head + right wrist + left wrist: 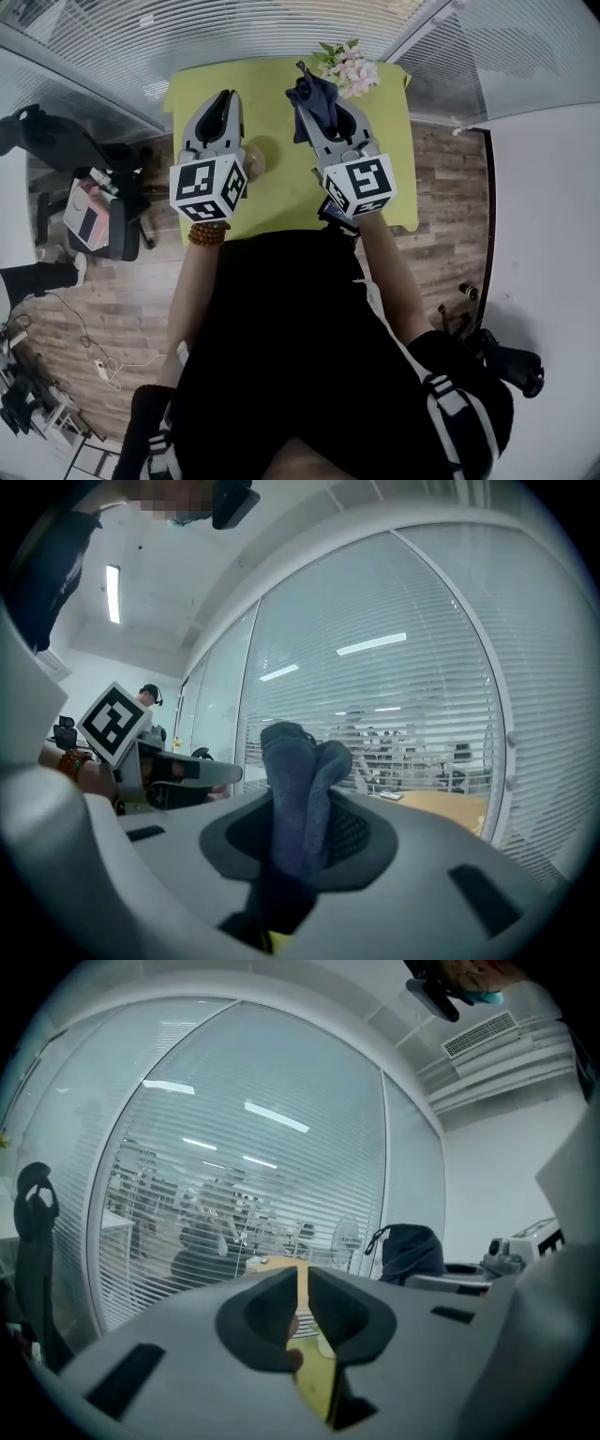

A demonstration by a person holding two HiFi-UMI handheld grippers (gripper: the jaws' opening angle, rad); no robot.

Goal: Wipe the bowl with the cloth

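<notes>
While the left gripper (302, 1302) is being closed, nothing between its jaws, a dark blue cloth (295, 761) is pinched by the right gripper (298, 841); bowl (255, 161) noted just beside the left.

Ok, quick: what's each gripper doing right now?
Left gripper: fingers closing, a narrow gap showing, nothing gripped between them.
Right gripper: closed on the dark blue cloth.
</notes>
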